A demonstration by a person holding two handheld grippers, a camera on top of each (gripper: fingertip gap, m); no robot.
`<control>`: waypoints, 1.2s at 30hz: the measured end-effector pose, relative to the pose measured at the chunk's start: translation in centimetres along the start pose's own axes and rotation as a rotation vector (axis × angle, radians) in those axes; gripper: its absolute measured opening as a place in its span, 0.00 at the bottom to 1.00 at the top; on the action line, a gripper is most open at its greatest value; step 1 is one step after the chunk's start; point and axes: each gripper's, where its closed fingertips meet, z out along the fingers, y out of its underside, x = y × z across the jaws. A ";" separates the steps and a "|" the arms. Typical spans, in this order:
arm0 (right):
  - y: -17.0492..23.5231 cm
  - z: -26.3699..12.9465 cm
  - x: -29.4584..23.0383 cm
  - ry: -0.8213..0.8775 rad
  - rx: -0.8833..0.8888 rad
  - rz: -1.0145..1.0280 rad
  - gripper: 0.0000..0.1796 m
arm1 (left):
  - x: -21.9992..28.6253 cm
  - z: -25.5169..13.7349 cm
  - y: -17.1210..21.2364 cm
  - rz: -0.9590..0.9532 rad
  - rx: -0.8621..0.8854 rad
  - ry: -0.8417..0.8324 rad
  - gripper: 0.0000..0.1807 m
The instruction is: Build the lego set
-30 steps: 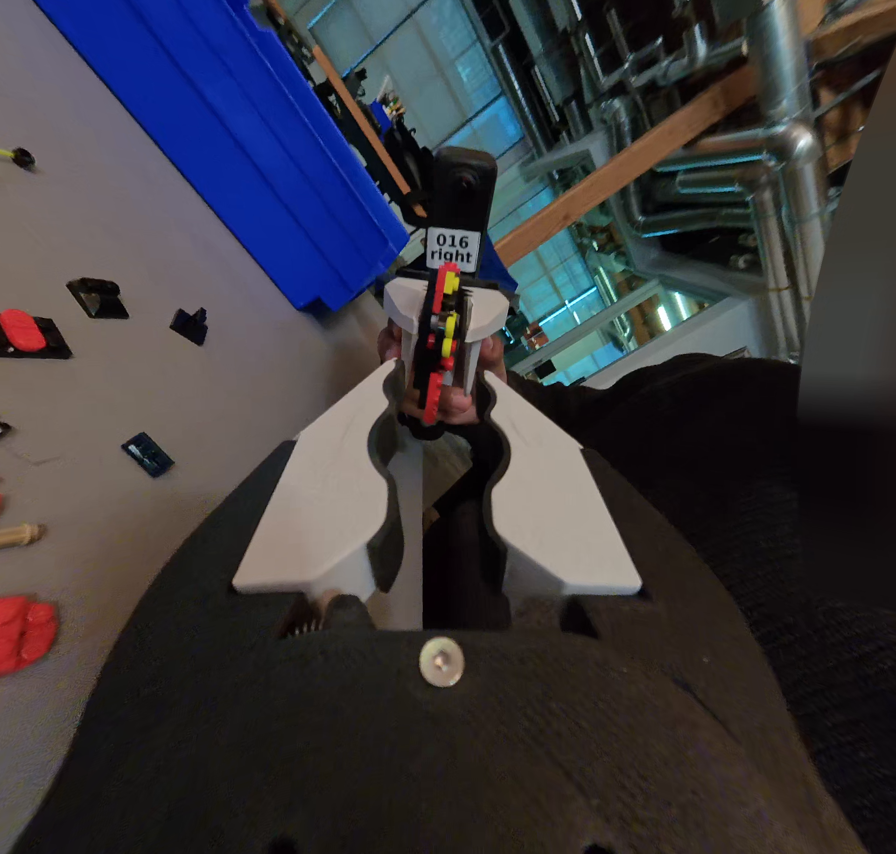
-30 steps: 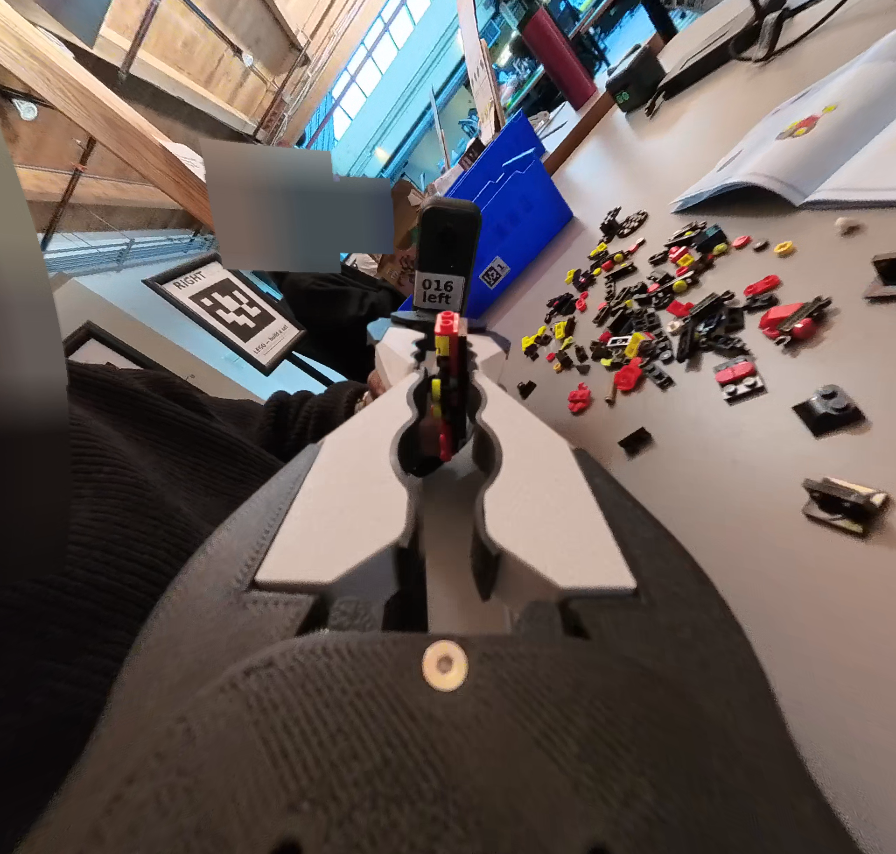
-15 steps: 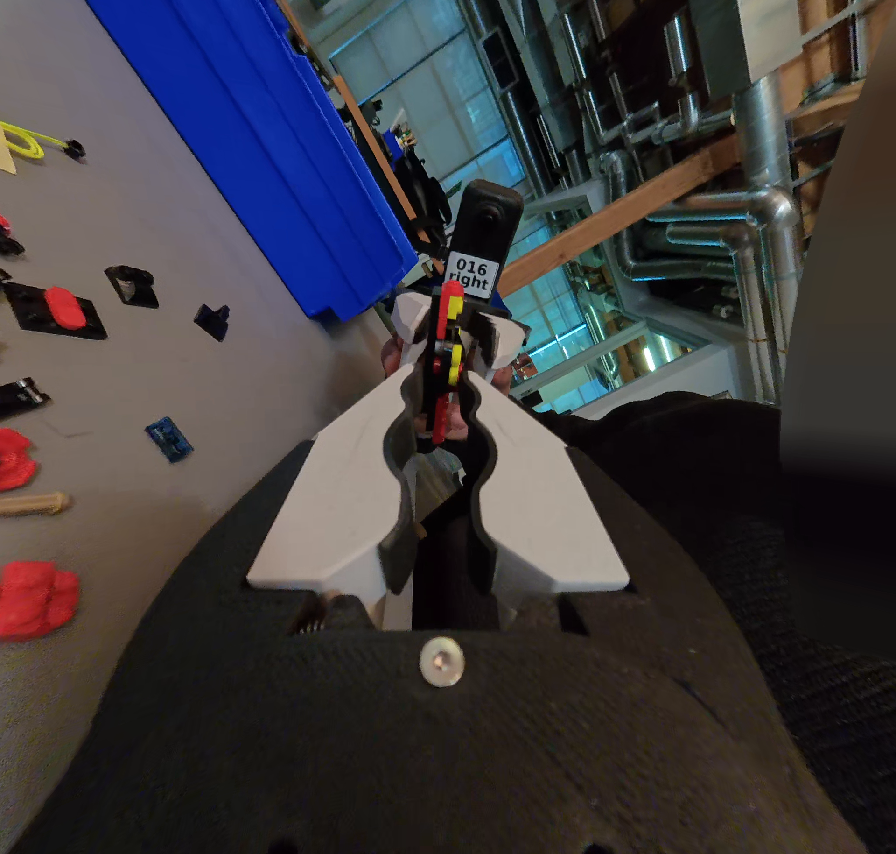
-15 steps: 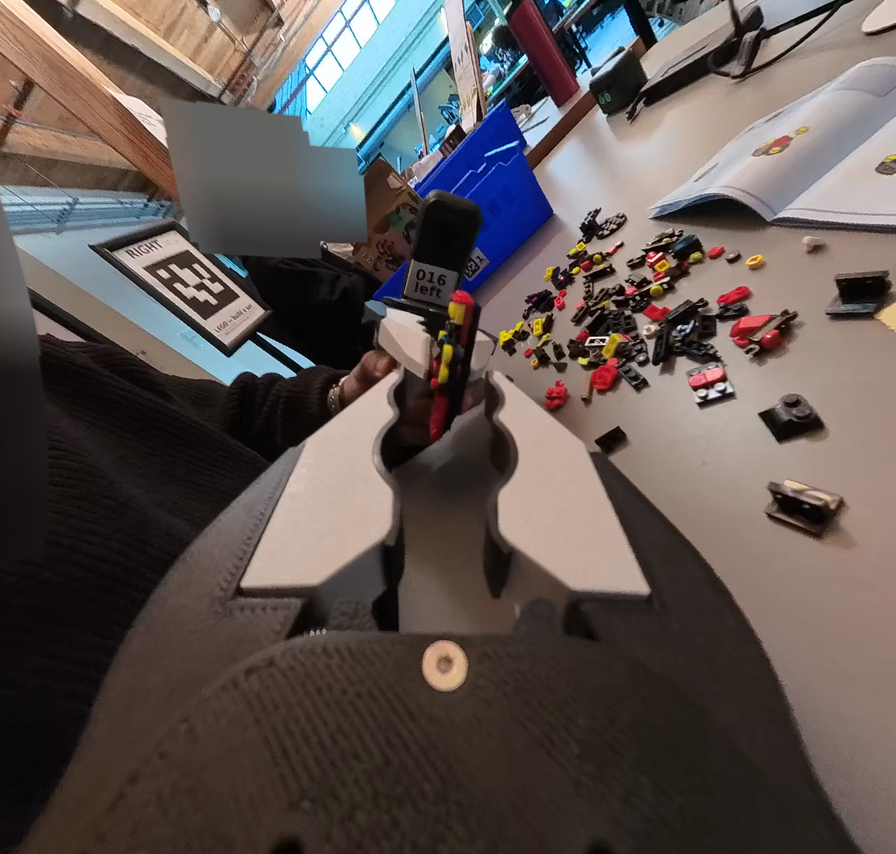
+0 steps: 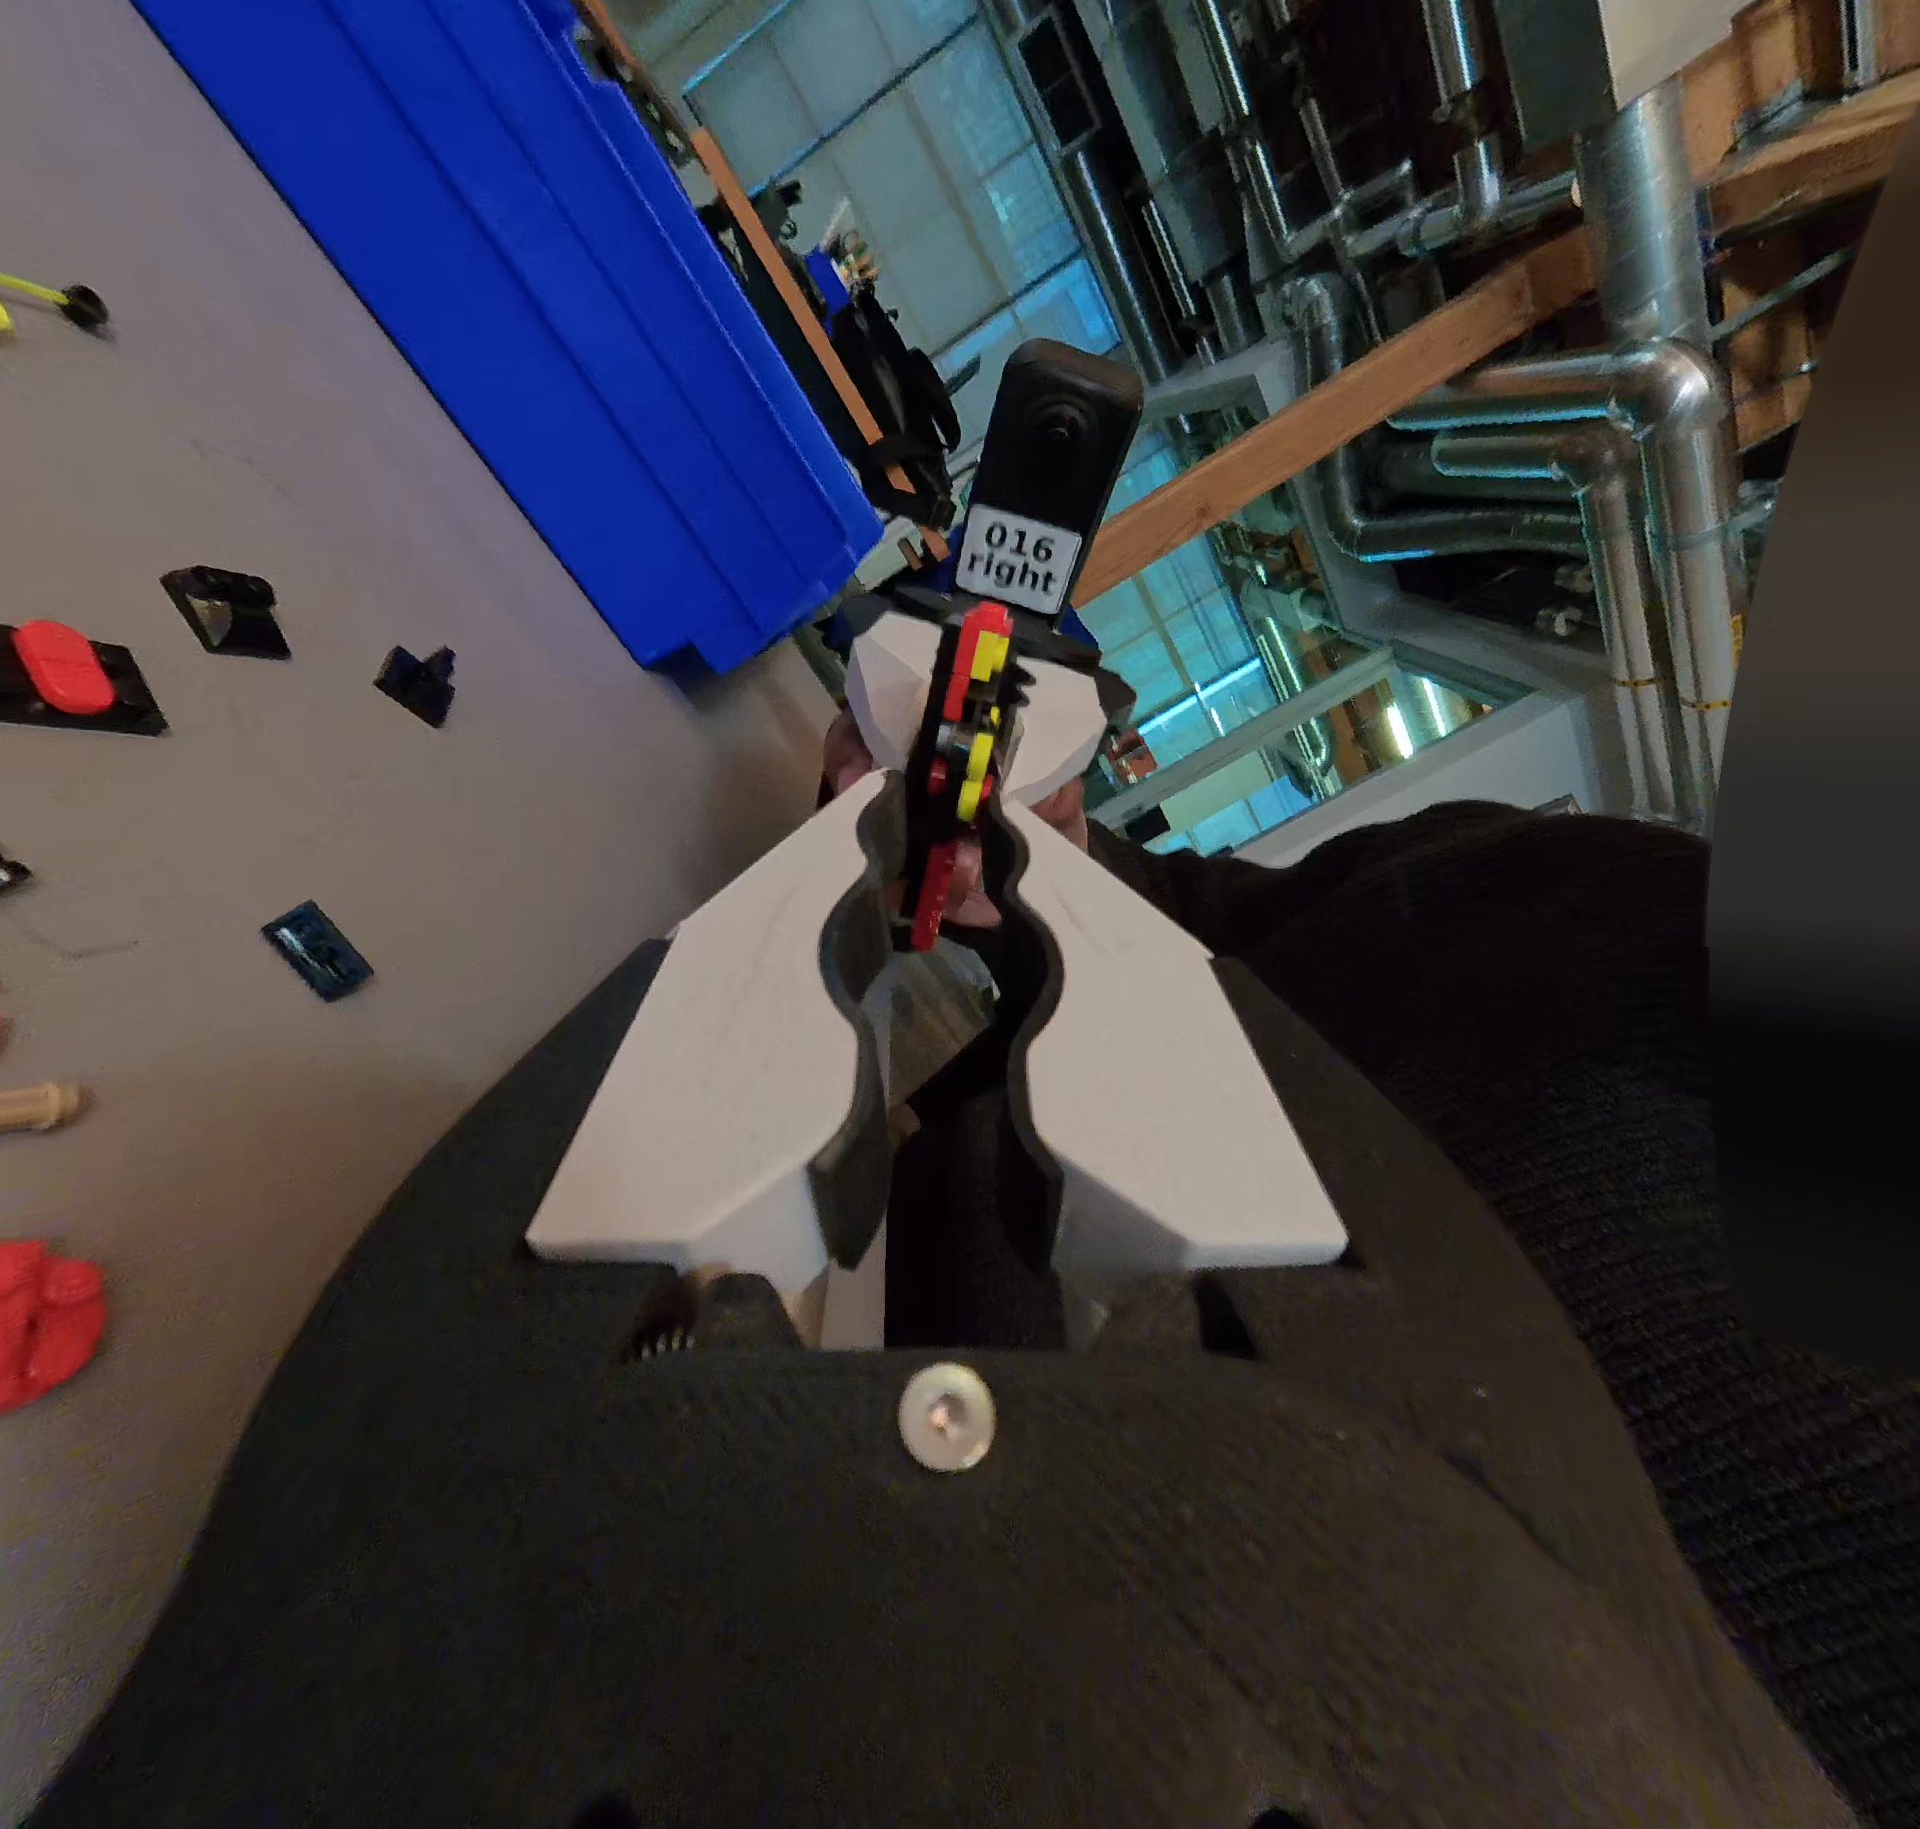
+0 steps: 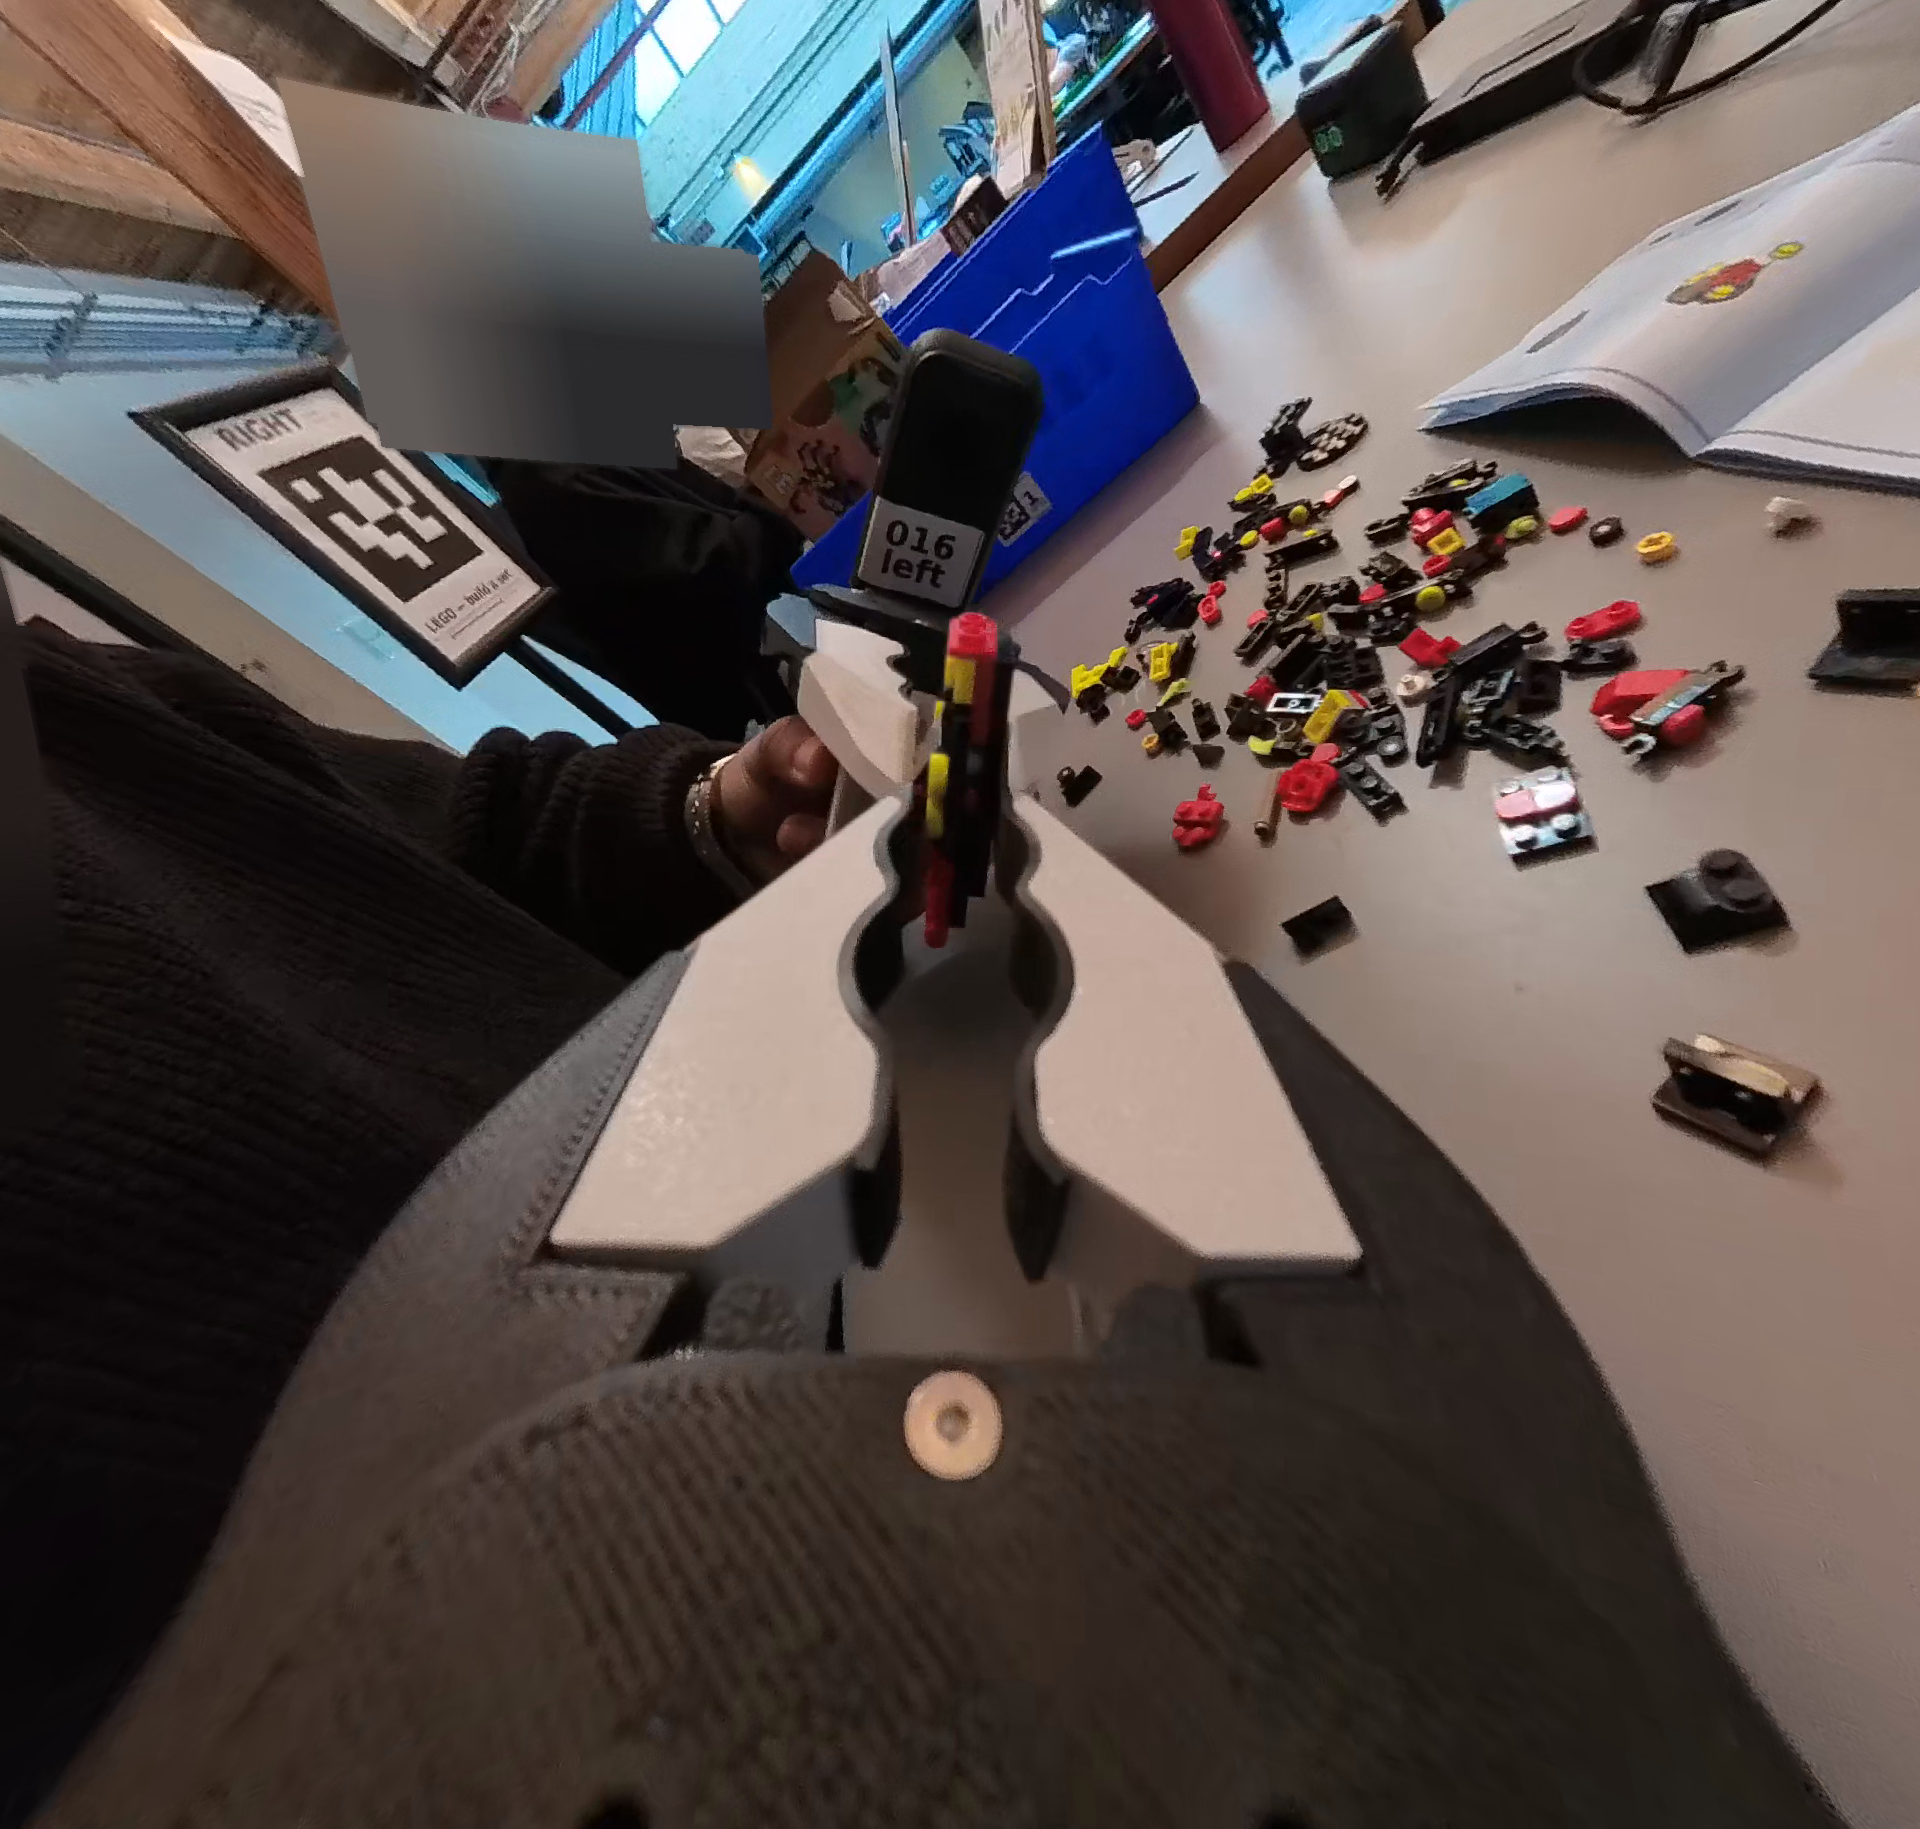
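A narrow black, red and yellow lego assembly [image 5: 961,740] stands upright in the air between my two grippers, which face each other. In the left wrist view my left gripper [image 5: 948,805] is shut on its lower part, and the right gripper [image 5: 971,709] grips it from the far side. In the right wrist view the same assembly [image 6: 961,740] sits between the tips of my right gripper [image 6: 956,823], with the left gripper [image 6: 940,719] behind it. Both hold it above the grey table [image 6: 1558,1312].
A pile of loose black, red and yellow pieces [image 6: 1403,657] lies on the table right of the grippers, with an open instruction booklet [image 6: 1714,345] beyond. A blue bin [image 5: 520,221] stands at the back. Single pieces lie at the left, such as a blue tile [image 5: 317,948]. The grippers are tip to tip, or close to it.
One second ago only the right gripper held the assembly and the left jaws were wider. The left gripper then closed on it. The right jaws widened briefly and are narrow on it again.
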 end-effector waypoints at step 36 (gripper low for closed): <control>-0.9 -0.6 0.0 -0.012 0.060 0.003 0.05 | 0.1 -0.6 -0.9 0.022 0.048 -0.004 0.06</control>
